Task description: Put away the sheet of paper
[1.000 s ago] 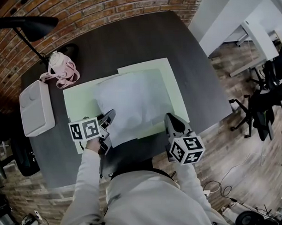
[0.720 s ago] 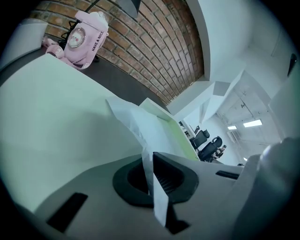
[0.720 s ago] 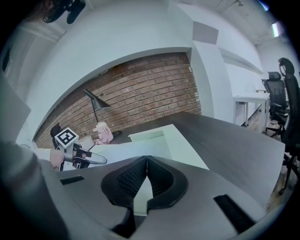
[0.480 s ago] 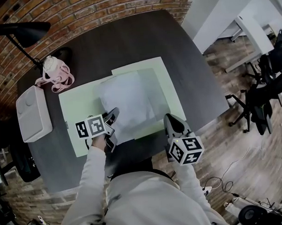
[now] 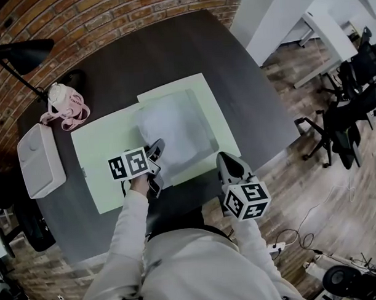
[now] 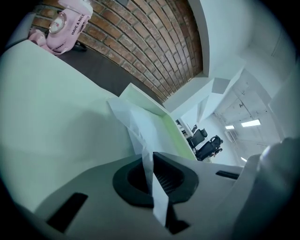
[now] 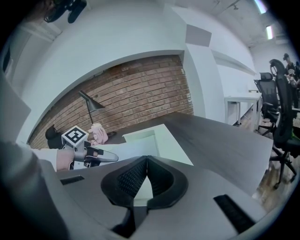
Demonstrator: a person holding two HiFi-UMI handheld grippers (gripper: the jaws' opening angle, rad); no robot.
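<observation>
From the head view, a dark round table carries a pale green folder lying flat. The white sheet of paper rests on the folder's right part. The left gripper sits at the sheet's near left edge. The right gripper is near the table's near right rim, just off the folder's corner and apart from the sheet. At the far left stand a pink bottle, a white box and a black lamp. Office chairs stand on the wooden floor at the right.

The left gripper view shows what the head view cannot. The left gripper is clamped on the sheet of paper, whose edge runs as a thin strip between the closed pads. Beyond the jaws the sheet rises off the folder. The pink bottle stands at the far left before a brick wall.

In the right gripper view, the right gripper has its jaws together at the tips, with nothing between them. Past them lie the folder and the bare table. At the left this view alone shows the left gripper from the side, low over the folder. The lamp and pink bottle stand behind it, and an office chair is at the right.
</observation>
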